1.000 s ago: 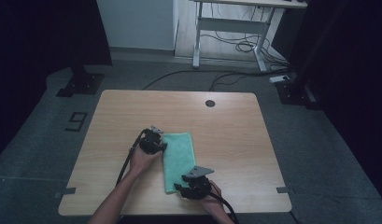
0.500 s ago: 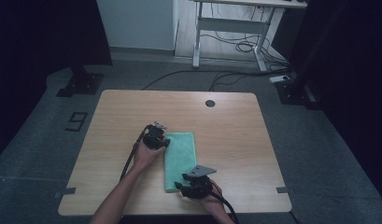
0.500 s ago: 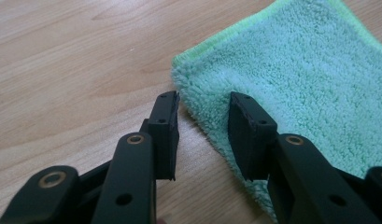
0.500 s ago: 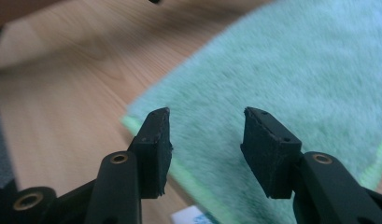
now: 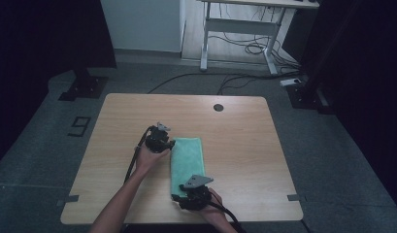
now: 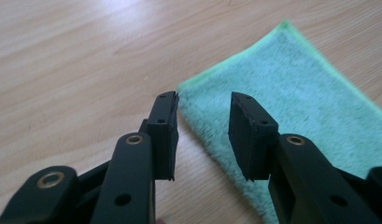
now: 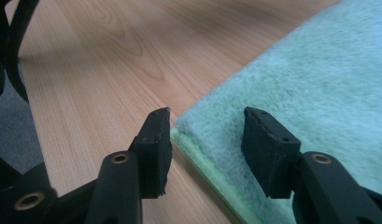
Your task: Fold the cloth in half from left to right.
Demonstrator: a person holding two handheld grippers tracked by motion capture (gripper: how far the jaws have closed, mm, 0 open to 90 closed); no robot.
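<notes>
A folded green towel [image 5: 188, 160] lies lengthwise on the middle of the wooden table [image 5: 239, 145]. My left gripper [image 5: 171, 144] is at the towel's far left corner, held low by a hand. In the left gripper view this gripper [image 6: 205, 100] is open, its jaws standing either side of the towel's [image 6: 291, 88] corner without pressing it. My right gripper [image 5: 182, 196] is at the towel's near left corner. The right gripper view shows that gripper [image 7: 207, 114] open too, with the corner of the towel [image 7: 319, 74] and its layered hem lying between the jaws.
A dark round grommet hole [image 5: 218, 107] sits near the table's far edge. Bare wood stretches to the right and left of the towel. The left gripper's black cable [image 5: 134, 162] trails back along the forearm. A desk frame [image 5: 237, 36] and floor cables stand beyond the table.
</notes>
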